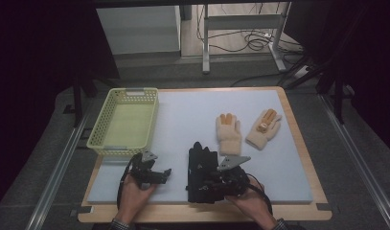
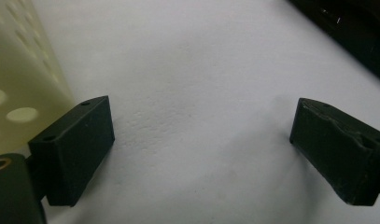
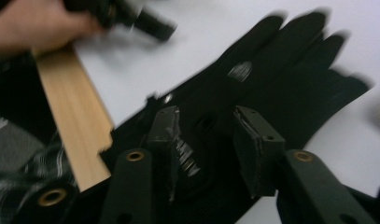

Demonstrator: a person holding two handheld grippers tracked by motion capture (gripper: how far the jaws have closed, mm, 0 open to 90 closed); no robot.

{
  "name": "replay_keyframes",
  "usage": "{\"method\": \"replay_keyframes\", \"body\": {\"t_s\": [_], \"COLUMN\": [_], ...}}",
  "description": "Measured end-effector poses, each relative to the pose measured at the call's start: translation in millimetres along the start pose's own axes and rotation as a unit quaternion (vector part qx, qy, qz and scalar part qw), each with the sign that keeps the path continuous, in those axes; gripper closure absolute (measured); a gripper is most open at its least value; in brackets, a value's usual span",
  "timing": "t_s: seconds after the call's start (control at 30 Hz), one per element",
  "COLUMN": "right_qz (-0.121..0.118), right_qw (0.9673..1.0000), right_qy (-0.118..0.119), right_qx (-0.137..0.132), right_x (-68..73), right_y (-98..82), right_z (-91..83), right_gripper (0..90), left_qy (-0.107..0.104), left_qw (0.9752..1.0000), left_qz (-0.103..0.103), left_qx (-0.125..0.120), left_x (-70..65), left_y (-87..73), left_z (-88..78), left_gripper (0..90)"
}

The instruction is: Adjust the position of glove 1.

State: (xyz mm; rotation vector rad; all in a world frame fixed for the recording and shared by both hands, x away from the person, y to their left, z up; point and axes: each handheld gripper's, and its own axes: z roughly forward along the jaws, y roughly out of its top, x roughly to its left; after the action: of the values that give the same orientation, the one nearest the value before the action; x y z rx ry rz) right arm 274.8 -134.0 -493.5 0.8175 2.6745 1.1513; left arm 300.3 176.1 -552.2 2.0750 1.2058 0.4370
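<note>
Right gripper (image 3: 204, 142) over black glove (image 3: 281, 74), unlabelled

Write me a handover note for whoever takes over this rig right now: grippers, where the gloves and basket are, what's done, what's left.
Left gripper: open, nothing between the jaws, resting on the mat beside the yellow basket.
Right gripper: jaws apart over the black glove, not pinching it; picture blurred.
Black glove lies flat at the near edge of the mat.
Two cream gloves lie side by side farther back on the right.
Done: the basket holds nothing.
Left: probably all the gloves into the basket, black glove first.
</note>
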Motion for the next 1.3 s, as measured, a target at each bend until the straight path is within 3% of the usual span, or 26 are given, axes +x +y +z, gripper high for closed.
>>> {"method": "replay_keyframes", "body": {"t_s": [0.1, 0.2, 0.23, 0.27, 0.53, 0.67, 0.73, 0.87, 0.93, 0.97, 1.03, 1.1, 1.13, 1.17, 1.3], "right_qz": [-0.013, -0.002, 0.002, 0.011, 0.009, 0.02, 0.026, 0.028, 0.021, 0.014, 0.001, -0.018, -0.031, -0.029, -0.007], "right_qw": [0.9994, 0.9996, 0.9998, 0.9999, 0.9993, 0.9991, 0.9993, 0.9995, 0.9996, 0.9998, 1.0, 0.9994, 0.9992, 0.9991, 0.9999], "right_qy": [-0.019, -0.024, -0.016, -0.007, 0.008, 0.018, 0.022, 0.012, 0.015, 0.014, 0.008, 0.006, -0.012, -0.02, -0.002], "right_qx": [0.026, 0.014, 0.01, 0.004, -0.034, -0.033, -0.017, -0.008, -0.008, -0.005, 0.004, 0.027, 0.024, 0.023, 0.015], "right_x": [2.0, -0.3, -1.6, -2.1, 9.7, 10.2, 7.4, 2.1, 2.9, 4.0, 6.6, 10.1, 12.4, 12.5, 8.8], "right_y": [-9.3, -11.9, -10.8, -9.0, 12.8, 15.0, 10.7, 5.6, 7.6, 8.5, 8.3, 4.3, 2.0, 2.1, 2.5], "right_z": [11.1, 10.0, 7.5, 4.7, -0.3, 10.0, 16.2, 16.0, 15.1, 16.8, 23.5, 35.5, 38.8, 38.7, 35.9], "right_gripper": [68.6, 85.8, 87.3, 87.6, 87.8, 87.2, 86.1, 68.9, 59.0, 58.2, 59.7, 73.7, 81.7, 84.9, 88.1], "left_qy": [0.0, 0.0, 0.0, 0.0, 0.0, 0.0, 0.0, 0.0, 0.0, 0.0, 0.0, 0.0, 0.0, 0.0, 0.0], "left_qw": [1.0, 1.0, 1.0, 1.0, 1.0, 1.0, 1.0, 1.0, 1.0, 1.0, 1.0, 1.0, 1.0, 1.0, 1.0], "left_qz": [0.0, 0.0, 0.0, 0.0, 0.0, 0.0, 0.0, 0.0, 0.0, 0.0, 0.0, 0.0, 0.0, 0.0, 0.0], "left_qx": [0.0, 0.0, 0.0, 0.0, 0.0, 0.0, 0.0, 0.0, 0.0, 0.0, 0.0, 0.0, 0.0, 0.0, 0.0], "left_x": [-0.1, 0.0, 0.0, 0.0, 0.0, 0.0, 0.0, 0.0, 0.0, 0.0, -0.1, -0.1, -0.1, -0.1, 0.0], "left_y": [-0.1, 0.0, 0.0, 0.0, 0.0, 0.0, 0.0, 0.0, 0.0, 0.0, 0.0, -0.1, 0.0, 0.0, 0.0], "left_z": [0.0, 0.0, 0.0, 0.0, 0.0, 0.0, 0.0, 0.0, 0.0, 0.0, 0.0, 0.0, 0.0, 0.0, 0.0], "left_gripper": [6.7, 6.7, 6.7, 6.7, 6.7, 6.7, 6.7, 6.7, 6.7, 6.7, 6.7, 6.7, 6.7, 6.7, 6.7]}}
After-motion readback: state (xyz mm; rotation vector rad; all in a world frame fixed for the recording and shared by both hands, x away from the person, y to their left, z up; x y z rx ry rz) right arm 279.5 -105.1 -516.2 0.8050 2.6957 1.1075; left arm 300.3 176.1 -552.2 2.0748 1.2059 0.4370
